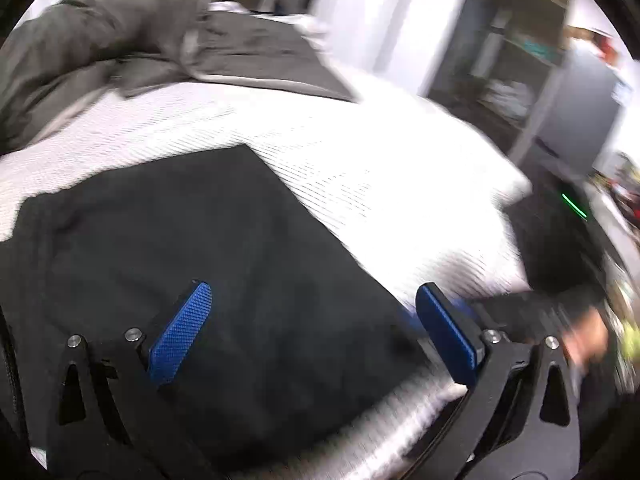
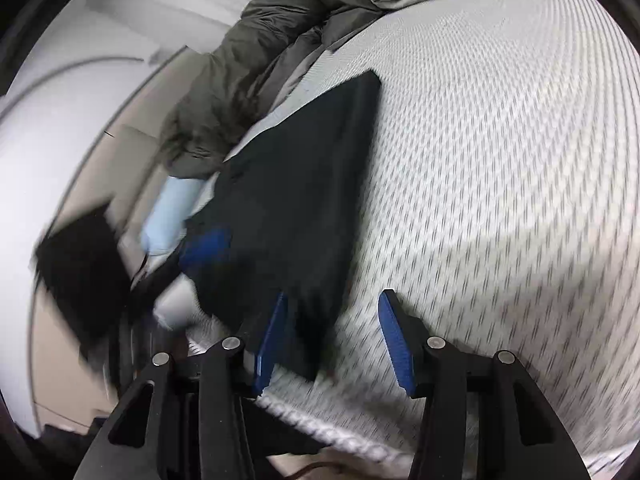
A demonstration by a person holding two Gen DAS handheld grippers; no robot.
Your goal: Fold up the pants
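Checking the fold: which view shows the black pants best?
The left wrist view: the pants fill the foreground as one flat folded panel on the white bed. The right wrist view shows them narrower, slanted and blurred.

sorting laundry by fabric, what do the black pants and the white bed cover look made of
Black pants: matte, smooth woven cloth, no sheen; maybe cotton or a blend. White bed cover: textured knit or quilted fabric, going by its repeating ribbed weave pattern.
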